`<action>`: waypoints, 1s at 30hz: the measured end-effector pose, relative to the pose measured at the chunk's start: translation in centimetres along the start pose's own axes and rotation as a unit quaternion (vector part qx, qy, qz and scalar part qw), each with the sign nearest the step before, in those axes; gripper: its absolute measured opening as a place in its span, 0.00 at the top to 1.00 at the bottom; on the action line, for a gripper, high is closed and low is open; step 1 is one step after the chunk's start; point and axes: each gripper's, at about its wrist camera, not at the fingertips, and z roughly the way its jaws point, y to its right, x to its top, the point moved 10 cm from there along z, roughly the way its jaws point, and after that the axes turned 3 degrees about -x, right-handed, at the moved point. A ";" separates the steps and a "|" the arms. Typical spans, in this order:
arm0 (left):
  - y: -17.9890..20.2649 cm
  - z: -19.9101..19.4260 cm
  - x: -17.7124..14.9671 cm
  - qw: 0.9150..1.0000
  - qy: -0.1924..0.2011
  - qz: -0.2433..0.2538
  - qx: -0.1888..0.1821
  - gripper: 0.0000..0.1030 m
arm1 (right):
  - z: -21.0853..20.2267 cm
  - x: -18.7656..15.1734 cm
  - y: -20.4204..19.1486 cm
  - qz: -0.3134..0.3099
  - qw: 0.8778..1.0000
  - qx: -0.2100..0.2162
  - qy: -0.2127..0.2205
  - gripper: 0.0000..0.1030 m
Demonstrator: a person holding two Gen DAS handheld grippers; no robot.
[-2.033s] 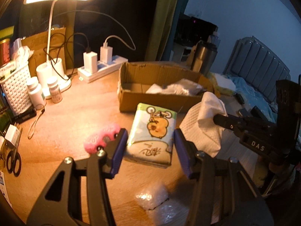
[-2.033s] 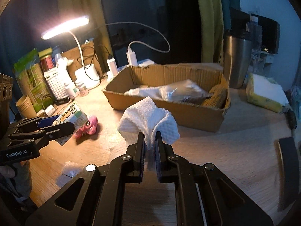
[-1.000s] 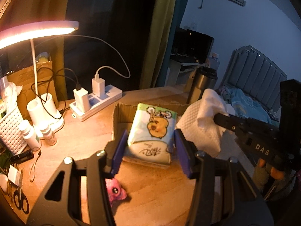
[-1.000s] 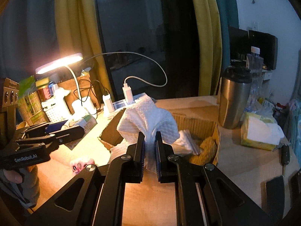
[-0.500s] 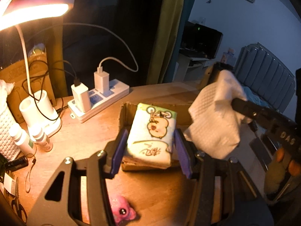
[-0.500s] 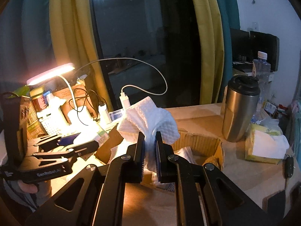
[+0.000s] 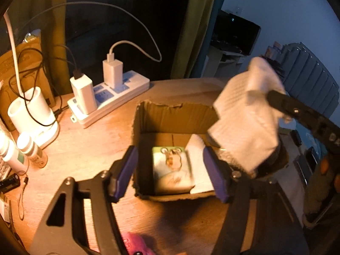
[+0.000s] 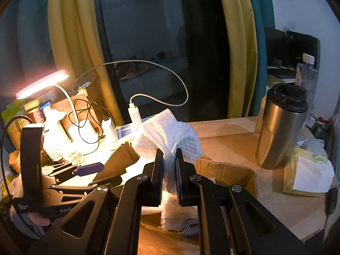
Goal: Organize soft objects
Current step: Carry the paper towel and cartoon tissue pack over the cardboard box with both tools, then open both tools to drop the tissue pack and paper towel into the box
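My left gripper (image 7: pixel 170 170) is open and empty above the near end of a cardboard box (image 7: pixel 176 114). A green tissue pack with a cartoon print (image 7: pixel 172 170) lies inside the box below the jaws. My right gripper (image 8: pixel 169 170) is shut on a white towel (image 8: pixel 167 131) and holds it in the air over the box (image 8: pixel 225 172). The towel (image 7: pixel 246 116) hangs over the box's right side in the left wrist view. A pink plush toy (image 7: pixel 133 242) lies on the table in front of the box.
A power strip (image 7: pixel 110 97) with chargers, a desk lamp base (image 7: pixel 31 110) and small bottles (image 7: pixel 29 148) stand left of the box. A steel tumbler (image 8: pixel 280 127) and a yellow tissue pack (image 8: pixel 306 172) stand at the right. The left gripper (image 8: pixel 85 167) shows in the right wrist view.
My left gripper has opened and let the tissue pack fall into the box. My right gripper has carried the white towel over the box.
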 end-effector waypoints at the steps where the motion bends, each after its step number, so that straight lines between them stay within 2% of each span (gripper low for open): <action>1: -0.1 -0.5 0.1 1.000 0.008 0.001 0.003 0.34 | 0.2 0.0 -0.2 -0.001 1.000 0.001 -0.002 0.89; 7: -1.0 -3.4 0.2 0.999 0.036 -0.008 0.002 0.33 | 2.4 -0.4 -2.2 -0.013 0.999 0.023 -0.023 0.89; 18: -4.8 -5.5 -1.5 0.999 0.035 -0.030 0.025 0.33 | 6.6 -2.7 -6.3 -0.028 0.996 0.052 -0.072 0.89; 25: -7.1 -6.3 -2.4 0.998 0.036 -0.051 0.031 0.33 | 9.2 -4.7 -7.9 -0.035 0.992 0.045 -0.115 0.89; 28: -7.5 -6.6 -2.7 0.997 0.037 -0.055 0.032 0.33 | 9.9 -5.4 -8.2 -0.036 0.991 0.034 -0.128 0.78; 29: -7.7 -6.7 -2.8 0.997 0.038 -0.056 0.033 0.33 | 10.0 -5.5 -8.2 -0.037 0.990 0.027 -0.132 0.68; 30: -7.9 -6.8 -2.9 0.997 0.039 -0.058 0.033 0.33 | 10.1 -5.6 -8.1 -0.037 0.990 0.022 -0.134 0.62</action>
